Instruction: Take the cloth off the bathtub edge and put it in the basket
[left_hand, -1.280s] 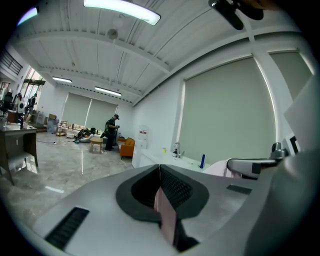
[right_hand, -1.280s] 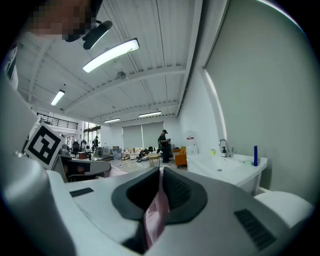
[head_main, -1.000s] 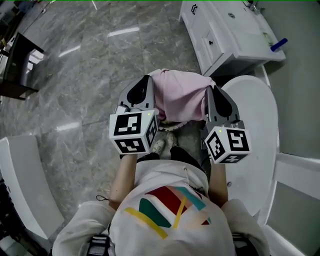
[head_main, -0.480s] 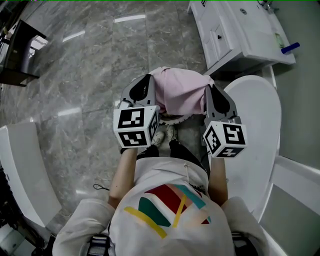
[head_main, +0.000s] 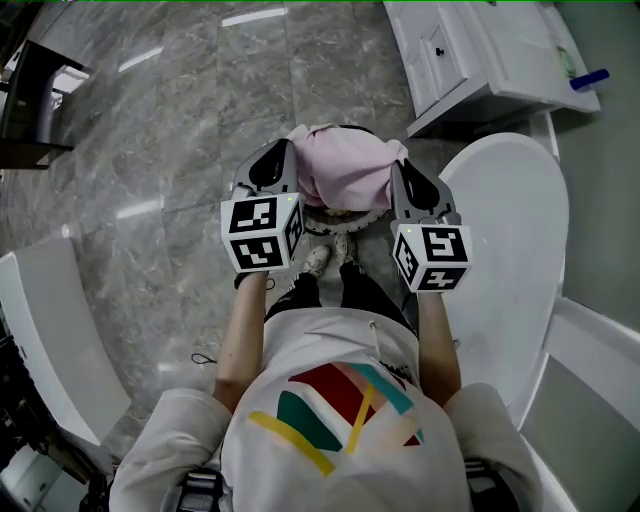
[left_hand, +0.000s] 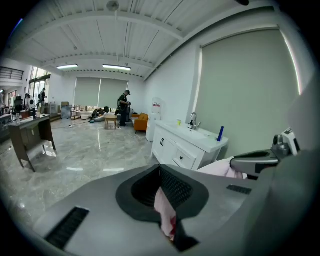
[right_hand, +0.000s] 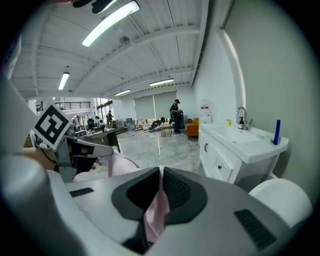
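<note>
Two of three steps look complete, by my reading: cloth (head_main: 345, 165) gripped, and cloth clear of the bathtub (head_main: 510, 250); deposit in the basket (head_main: 345, 222) not yet done. Left claw (left_hand: 161, 180): clenched on a fold of the cloth, pink fabric pinched between the dark ribbed pads (left_hand: 181, 190) and hanging out below them. Right claw (right_hand: 161, 180): likewise clenched on the cloth, a pink strip trapped in the seam between its pads. Head view: cloth spans the two claws, at 12 o'clock from the person's feet (head_main: 330, 258), apart from the bathtub, which lies at about 3 o'clock of it. Basket sits on the floor (head_main: 180, 110) directly under the cloth; only a short arc of its rim shows at the cloth's 6 o'clock edge, the rest is covered. Cannot tell whether the cloth's underside touches the basket or hangs above it. Remaining, as judged: bring the cloth down inside the rim, release both claws, withdraw. Cloth appearance: pale pink, plain, matte, soft; bunched and rumpled, bulging up in the middle between the two grip points, with loose folds at its 11 and 1 o'clock corners. No pattern or print visible. It looks limp and light, so I expect it to slump into the basket once let go; a corner could drape over the rim.
</note>
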